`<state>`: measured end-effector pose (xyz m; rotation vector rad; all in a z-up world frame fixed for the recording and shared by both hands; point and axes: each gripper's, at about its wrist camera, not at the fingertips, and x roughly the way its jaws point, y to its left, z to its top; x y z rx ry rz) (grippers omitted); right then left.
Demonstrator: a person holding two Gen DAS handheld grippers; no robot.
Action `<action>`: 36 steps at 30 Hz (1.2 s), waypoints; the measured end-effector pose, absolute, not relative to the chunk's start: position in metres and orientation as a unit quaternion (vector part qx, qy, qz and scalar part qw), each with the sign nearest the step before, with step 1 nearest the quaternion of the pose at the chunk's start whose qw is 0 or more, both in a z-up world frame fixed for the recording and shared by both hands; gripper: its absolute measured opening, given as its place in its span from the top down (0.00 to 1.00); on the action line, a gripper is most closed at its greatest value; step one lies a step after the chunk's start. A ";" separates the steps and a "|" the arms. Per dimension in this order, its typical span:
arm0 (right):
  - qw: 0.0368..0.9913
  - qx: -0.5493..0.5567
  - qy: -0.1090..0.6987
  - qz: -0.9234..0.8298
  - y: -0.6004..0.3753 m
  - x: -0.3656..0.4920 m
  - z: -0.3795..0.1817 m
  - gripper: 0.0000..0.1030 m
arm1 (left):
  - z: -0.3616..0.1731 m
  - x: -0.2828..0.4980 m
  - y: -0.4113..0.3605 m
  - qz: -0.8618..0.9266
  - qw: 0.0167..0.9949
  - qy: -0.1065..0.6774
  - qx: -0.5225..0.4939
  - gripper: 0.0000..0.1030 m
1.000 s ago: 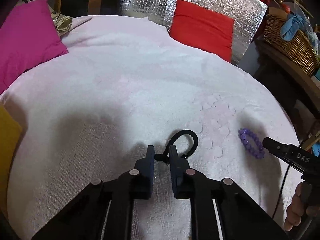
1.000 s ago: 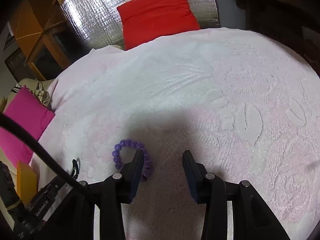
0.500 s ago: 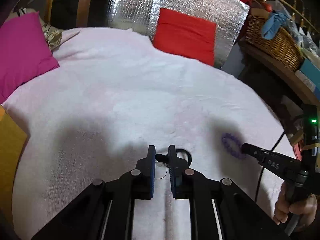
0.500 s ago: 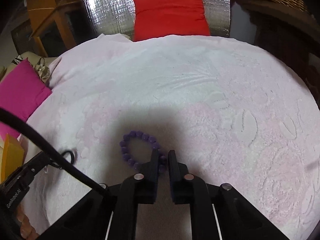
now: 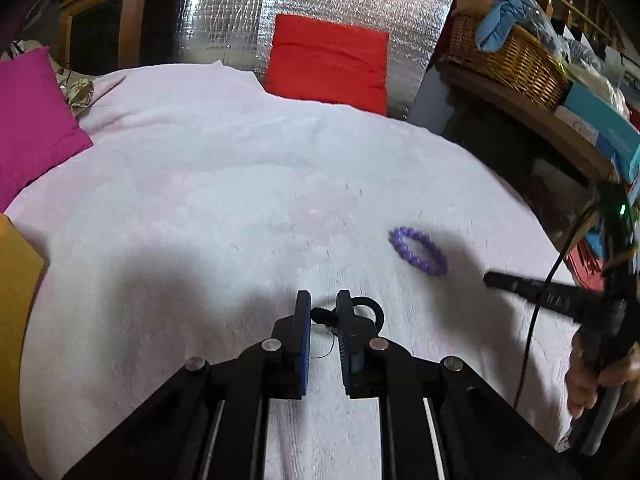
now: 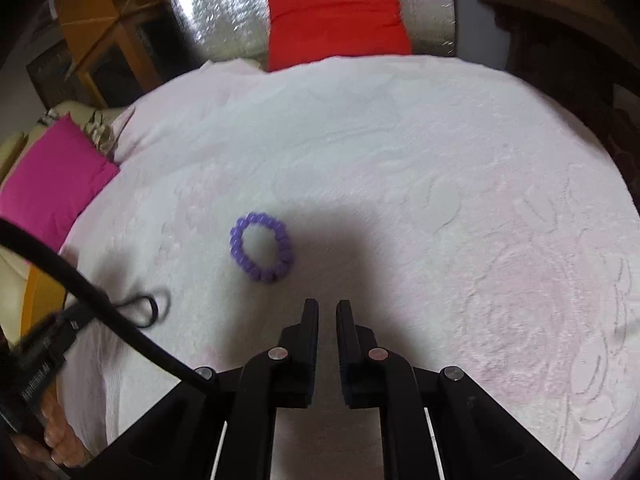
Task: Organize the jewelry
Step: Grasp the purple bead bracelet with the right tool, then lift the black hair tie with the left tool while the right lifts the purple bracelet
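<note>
Our left tool pinches the black band; our right tool, pressed together and empty, must next regrasp the purple bracelet.

Both wrist views look steeply down along their tongs, close over the bed. Both face the red cushion. Shared: purple bracelet, black loop, pink cushion.

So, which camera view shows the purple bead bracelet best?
The right wrist view: the purple bead bracelet lies there as a full open ring on the white cover. The left wrist view shows it flattened, blurred, off to the right.
</note>
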<state>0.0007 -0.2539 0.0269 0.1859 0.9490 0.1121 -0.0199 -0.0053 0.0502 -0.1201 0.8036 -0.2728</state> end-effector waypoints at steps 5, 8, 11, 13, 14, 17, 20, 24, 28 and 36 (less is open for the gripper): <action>0.887 0.148 0.435 0.048 -0.264 0.008 0.036 0.49 | 0.039 -0.017 -0.006 -0.119 0.904 0.408 -0.051 0.83; 0.898 0.135 0.417 0.047 -0.254 0.015 0.038 0.48 | 0.035 -0.013 -0.002 -0.115 0.900 0.418 -0.053 0.79; 0.899 0.111 0.422 0.035 -0.243 0.027 0.033 0.59 | 0.036 -0.014 0.003 -0.116 0.900 0.417 -0.054 0.70; 0.895 0.108 0.431 0.031 -0.239 0.036 0.028 0.61 | 0.037 -0.014 0.004 -0.120 0.898 0.419 -0.055 0.61; 0.895 0.106 0.433 0.026 -0.236 0.039 0.026 0.61 | 0.037 -0.015 0.005 -0.122 0.898 0.419 -0.055 0.58; 0.893 0.099 0.439 0.014 -0.229 0.050 0.019 0.61 | 0.038 -0.015 0.006 -0.130 0.895 0.423 -0.051 0.56; 0.896 0.088 0.436 0.012 -0.220 0.054 0.017 0.62 | 0.041 -0.018 0.006 -0.141 0.894 0.422 -0.046 0.54; 0.895 0.074 0.439 0.027 -0.208 0.049 0.017 0.62 | 0.044 -0.025 0.006 -0.150 0.895 0.418 -0.031 0.50; 0.893 0.073 0.444 0.030 -0.203 0.048 0.015 0.62 | 0.044 -0.031 0.005 -0.153 0.896 0.415 -0.018 0.49; 0.896 0.027 0.443 0.009 -0.196 0.049 0.014 0.89 | 0.039 -0.029 0.003 -0.142 0.895 0.422 0.005 0.49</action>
